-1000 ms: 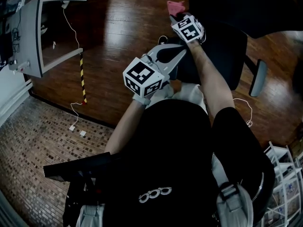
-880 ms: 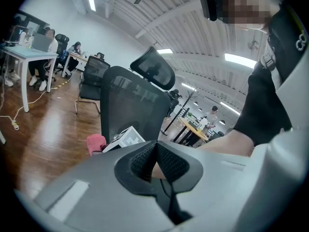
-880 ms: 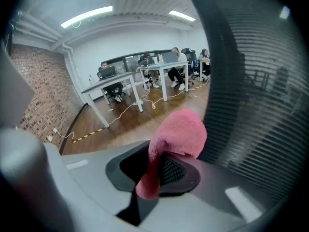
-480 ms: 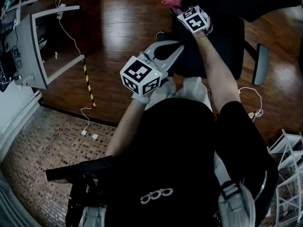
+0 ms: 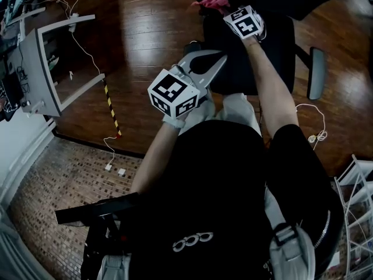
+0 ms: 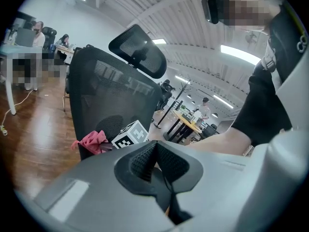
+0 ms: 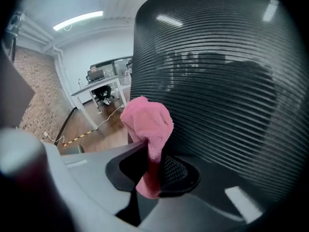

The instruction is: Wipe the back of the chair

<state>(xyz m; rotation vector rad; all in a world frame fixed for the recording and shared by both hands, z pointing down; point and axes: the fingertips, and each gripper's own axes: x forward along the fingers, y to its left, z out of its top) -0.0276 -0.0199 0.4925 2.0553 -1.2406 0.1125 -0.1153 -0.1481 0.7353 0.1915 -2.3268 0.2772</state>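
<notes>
The black mesh chair (image 5: 262, 51) stands in front of me, its back (image 6: 108, 98) and headrest (image 6: 137, 50) plain in the left gripper view. My right gripper (image 5: 218, 9) is shut on a pink cloth (image 5: 208, 3) and holds it against the chair's mesh back (image 7: 222, 81). The cloth (image 7: 147, 124) stands up from between the jaws of the right gripper (image 7: 152, 170). My left gripper (image 5: 218, 56) hovers beside the chair, lower and nearer to me, shut with nothing in it. In the left gripper view its pads (image 6: 145, 161) meet, and the cloth (image 6: 94, 141) shows beyond.
A white table frame (image 5: 41, 63) stands at the left, with cables and a yellow-black strip (image 5: 111, 107) on the wooden floor. The chair's armrest (image 5: 316, 72) juts out on the right. A wire rack (image 5: 356, 214) sits at the lower right. People sit at desks in the distance.
My right gripper has slid the pink cloth further away from me along the chair back. The left gripper has hardly moved.
</notes>
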